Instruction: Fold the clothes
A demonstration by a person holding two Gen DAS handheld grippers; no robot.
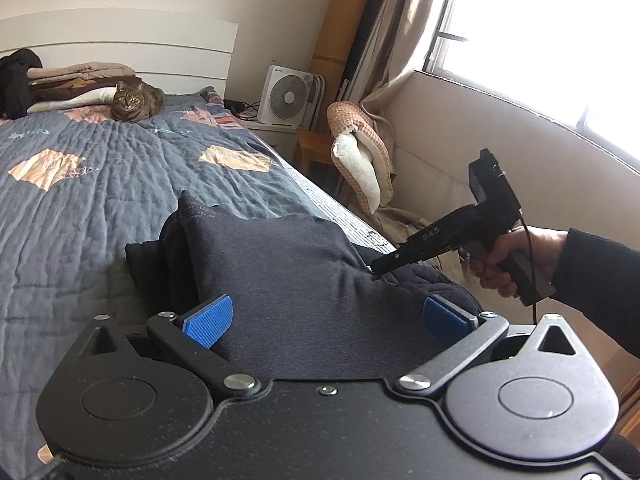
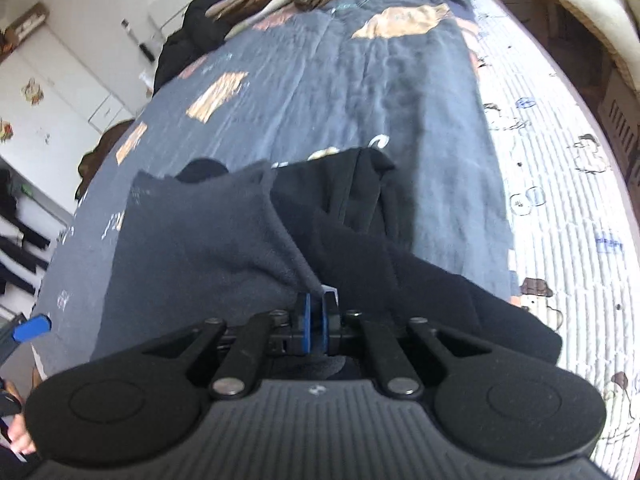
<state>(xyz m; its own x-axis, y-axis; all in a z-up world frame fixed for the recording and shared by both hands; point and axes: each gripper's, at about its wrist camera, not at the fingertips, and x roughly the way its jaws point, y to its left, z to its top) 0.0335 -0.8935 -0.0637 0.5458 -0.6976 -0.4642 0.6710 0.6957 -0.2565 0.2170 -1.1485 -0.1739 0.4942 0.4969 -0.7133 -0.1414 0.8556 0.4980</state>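
A dark grey garment (image 1: 280,264) lies on the blue quilted bed, over black clothing (image 2: 360,208). My left gripper (image 1: 328,320) is open, its blue pads (image 1: 208,320) spread wide on either side of the garment's near part. My right gripper (image 2: 316,312) is shut on an edge of the grey garment (image 2: 200,248) and lifts it into a ridge. In the left wrist view the right gripper (image 1: 380,268) comes in from the right, its tip at the garment's right edge.
A tabby cat (image 1: 134,100) lies at the head of the bed (image 1: 80,160) beside folded clothes (image 1: 76,80). A fan (image 1: 286,98), a chair with a blanket (image 1: 360,152) and a window are to the right. The bed's white side (image 2: 560,200) drops off right.
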